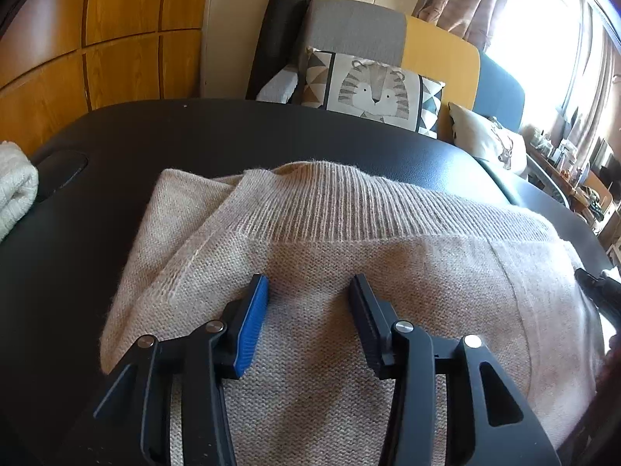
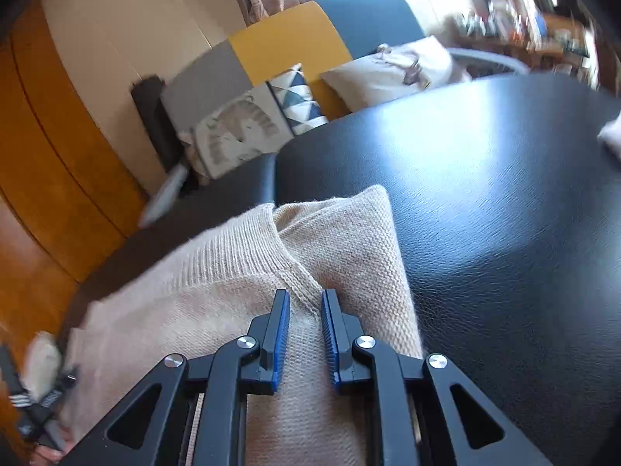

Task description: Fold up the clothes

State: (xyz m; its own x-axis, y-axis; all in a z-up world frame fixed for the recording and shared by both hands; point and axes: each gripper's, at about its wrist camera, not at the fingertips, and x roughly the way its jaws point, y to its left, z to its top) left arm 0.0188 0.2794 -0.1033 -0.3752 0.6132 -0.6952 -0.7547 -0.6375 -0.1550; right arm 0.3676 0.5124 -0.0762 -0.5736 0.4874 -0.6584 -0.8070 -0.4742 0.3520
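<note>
Left gripper (image 1: 308,287) nearest, jaws apart over beige sweater (image 1: 349,272), nothing pinched; sweater lies folded on black padded table (image 1: 194,136), ribbed collar toward the far edge; right gripper (image 2: 304,299) at a narrow gap over a seam near the collar, pads not pressing; tiger cushion (image 1: 372,89) behind.

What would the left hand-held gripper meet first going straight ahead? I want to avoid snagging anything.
Probably the beige knit sweater just ahead of the left hand-held gripper, short of its ribbed band. Its jaws stand open with nothing pinched. Depth is hard to judge.
</note>
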